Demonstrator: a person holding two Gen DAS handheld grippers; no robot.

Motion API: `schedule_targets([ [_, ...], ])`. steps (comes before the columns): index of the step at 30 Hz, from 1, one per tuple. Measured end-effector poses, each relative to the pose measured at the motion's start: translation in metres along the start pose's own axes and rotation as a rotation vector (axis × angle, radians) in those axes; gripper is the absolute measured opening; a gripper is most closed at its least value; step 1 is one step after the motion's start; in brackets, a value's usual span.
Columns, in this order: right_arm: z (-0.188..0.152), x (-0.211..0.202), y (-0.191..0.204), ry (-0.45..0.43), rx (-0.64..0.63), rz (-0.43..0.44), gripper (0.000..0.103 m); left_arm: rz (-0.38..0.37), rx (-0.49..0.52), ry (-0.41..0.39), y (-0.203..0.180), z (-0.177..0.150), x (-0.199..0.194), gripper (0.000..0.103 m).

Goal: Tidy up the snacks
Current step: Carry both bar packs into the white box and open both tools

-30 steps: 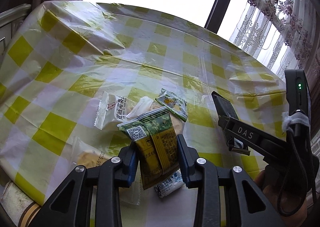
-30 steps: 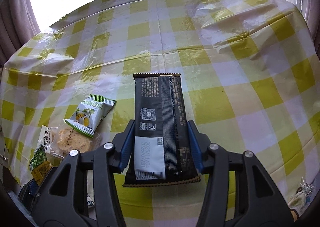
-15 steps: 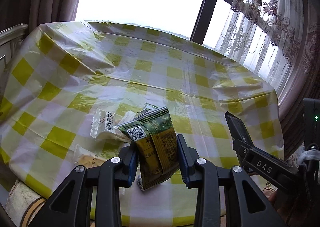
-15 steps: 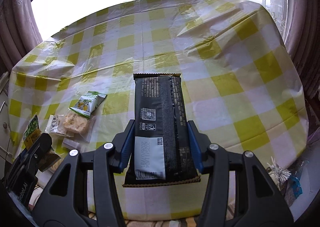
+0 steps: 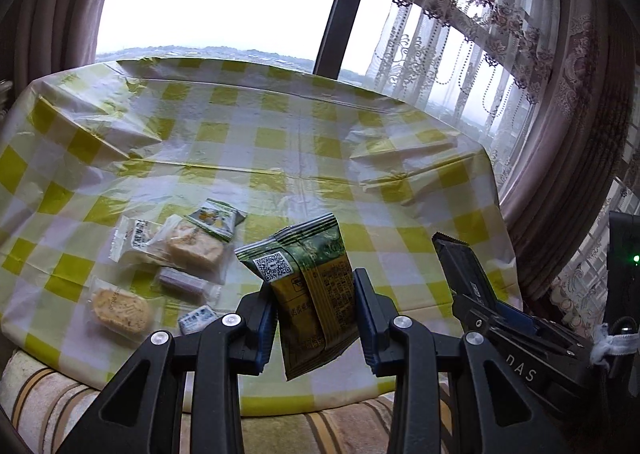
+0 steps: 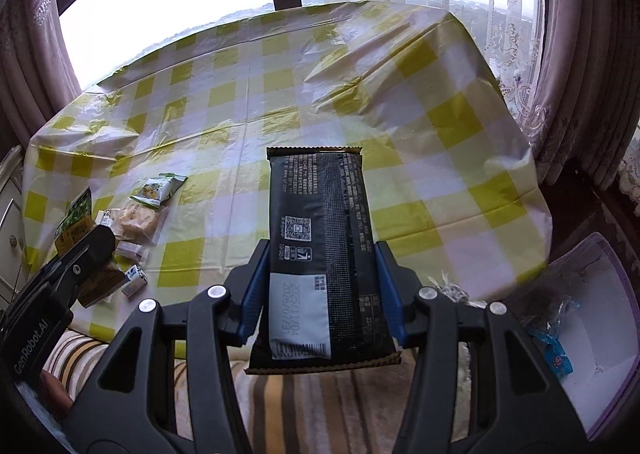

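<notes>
Table by a bright window with lace curtains, covered in a yellow-and-white checked plastic cloth; striped upholstery shows at the near edge.

Left gripper: pads pressed on both sides of a green-and-yellow snack packet, held clear of the cloth and tilted, its QR code facing the camera.

Right gripper: clamped on a long black snack bar, held flat along the fingers, its far end out over the cloth and its near end over the striped upholstery.

Outward from the left gripper, 5 small packets lie loose in a cluster near the table's left front: a green-and-white pouch, 2 clear-wrapped pastries, a purple sweet and a small blue-and-white one. Beyond the right gripper, off the table's right side, sits a white box with a few wrapped items inside.

Step in hand, as judged: both hands carry 1 snack each, mid-transfer, not yet set down.

Next move, as judged: the box looks the likely destination. Each packet must be brought over it, lowered, then released; the right bar is nearer. The 5 loose packets remain for later trips.
</notes>
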State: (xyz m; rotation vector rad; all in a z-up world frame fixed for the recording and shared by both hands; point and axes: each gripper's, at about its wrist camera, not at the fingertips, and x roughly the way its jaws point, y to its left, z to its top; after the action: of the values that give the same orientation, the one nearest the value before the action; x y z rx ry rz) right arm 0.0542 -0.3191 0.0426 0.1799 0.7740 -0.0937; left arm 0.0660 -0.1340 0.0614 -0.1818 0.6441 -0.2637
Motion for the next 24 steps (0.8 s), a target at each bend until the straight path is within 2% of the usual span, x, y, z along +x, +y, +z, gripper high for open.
schedule_targets([
  [8, -0.013, -0.021, -0.066, -0.004, 0.063, -0.069, 0.054, -0.124, 0.097, 0.07, -0.066, -0.011, 0.013, 0.036],
  [14, -0.039, -0.03, -0.126, 0.026, 0.117, -0.161, 0.054, -0.238, 0.171, 0.137, -0.117, -0.024, 0.021, 0.036],
  [20, -0.071, -0.038, -0.186, 0.076, 0.187, -0.255, 0.054, -0.376, 0.236, 0.249, -0.165, -0.046, 0.025, 0.036],
  [24, -0.089, -0.04, -0.217, 0.108, 0.223, -0.304, 0.054, -0.444, 0.281, 0.362, -0.193, -0.068, 0.028, 0.036],
])
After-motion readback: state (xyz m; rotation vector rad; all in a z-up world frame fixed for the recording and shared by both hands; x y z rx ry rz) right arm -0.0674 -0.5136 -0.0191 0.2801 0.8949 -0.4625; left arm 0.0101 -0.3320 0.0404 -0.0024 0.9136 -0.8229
